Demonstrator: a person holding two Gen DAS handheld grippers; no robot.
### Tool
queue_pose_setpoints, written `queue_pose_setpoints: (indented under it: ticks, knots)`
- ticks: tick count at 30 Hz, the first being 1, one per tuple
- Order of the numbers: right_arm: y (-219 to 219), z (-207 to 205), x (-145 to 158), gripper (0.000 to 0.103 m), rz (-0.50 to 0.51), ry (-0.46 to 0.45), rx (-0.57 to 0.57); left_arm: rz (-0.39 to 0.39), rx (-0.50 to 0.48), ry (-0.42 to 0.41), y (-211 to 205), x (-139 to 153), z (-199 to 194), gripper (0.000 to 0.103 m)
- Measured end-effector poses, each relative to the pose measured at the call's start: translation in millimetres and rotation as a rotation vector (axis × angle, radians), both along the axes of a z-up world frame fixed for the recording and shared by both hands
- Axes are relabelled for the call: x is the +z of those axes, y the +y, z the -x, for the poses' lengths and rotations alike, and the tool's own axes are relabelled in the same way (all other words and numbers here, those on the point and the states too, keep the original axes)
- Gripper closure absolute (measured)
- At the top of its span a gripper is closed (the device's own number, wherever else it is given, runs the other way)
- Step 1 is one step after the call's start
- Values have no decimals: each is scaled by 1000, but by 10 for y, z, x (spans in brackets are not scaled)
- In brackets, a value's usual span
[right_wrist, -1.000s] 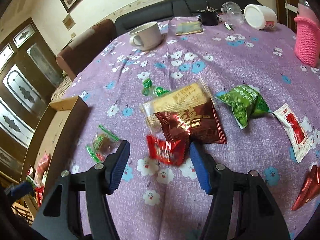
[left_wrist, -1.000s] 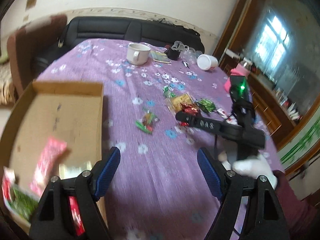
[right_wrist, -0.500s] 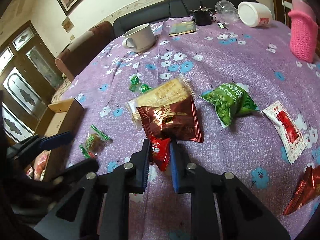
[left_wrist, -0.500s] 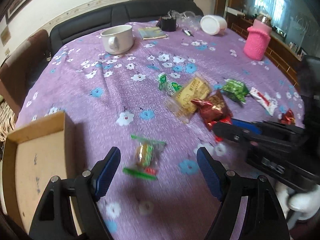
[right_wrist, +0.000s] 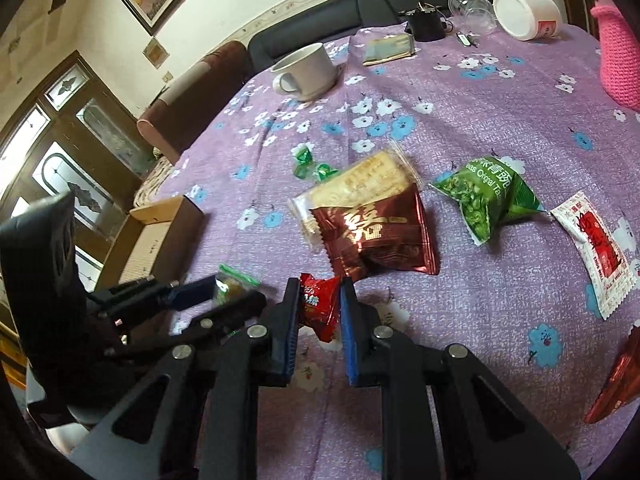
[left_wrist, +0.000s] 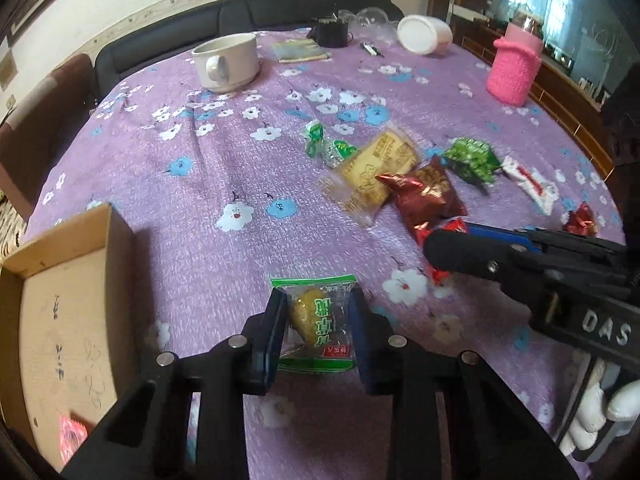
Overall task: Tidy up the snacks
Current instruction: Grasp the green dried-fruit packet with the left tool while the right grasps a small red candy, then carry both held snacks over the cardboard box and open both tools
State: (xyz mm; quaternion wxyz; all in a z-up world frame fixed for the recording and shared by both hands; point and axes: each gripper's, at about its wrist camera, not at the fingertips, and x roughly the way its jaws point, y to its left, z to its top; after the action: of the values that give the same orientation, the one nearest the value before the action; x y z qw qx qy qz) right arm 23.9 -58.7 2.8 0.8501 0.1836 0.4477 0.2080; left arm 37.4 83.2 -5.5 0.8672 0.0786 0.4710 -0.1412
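Purple cloth [left_wrist: 224, 168] covers our table, and only the left view shows a red packet [left_wrist: 72, 436] in the box [left_wrist: 68, 320], half cut off at the edge. Only the right view reads the green pea bag [right_wrist: 486, 196] clearly. Our left gripper [left_wrist: 318, 326] is closing on the yellow cake [left_wrist: 316, 320], pads at both sides; our right gripper [right_wrist: 320, 308] pinches the red candy [right_wrist: 320, 306], its lower end hidden.

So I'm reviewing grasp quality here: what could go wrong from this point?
The left tongs are closing on the green-edged snack by its slippery clear wrapper, so it might slide out on lifting. The right tongs pinch the small red packet beside the dark red bag, which could snag.
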Motion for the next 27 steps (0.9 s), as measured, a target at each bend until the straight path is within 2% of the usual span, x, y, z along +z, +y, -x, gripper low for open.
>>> queue_pose_setpoints:
  ticks: [2,7,12,15,19,23,27]
  knots:
    - [-28,11,29,82,-45,-13,6,52,11,-4,62,105,84,72]
    - [-71,26,68,82,-229,-20,60,195,51,-47,332,393,398,72]
    - [22,46,36,82,-319,5,127,263,141,-92,824,592,665,72]
    - [156,142,114,82,-272,-35,153,274,222,-123,1252,678,739,72]
    - [426,310,233,82,-173,-69,205,274,339,-122,1764,657,794,72]
    - [785,454,390,82,-133,-77,282,252,434,-106,2216,520,819,72]
    - [1191,489,535,82,-110,-76,371,258,482,-84,2486,356,783,72]
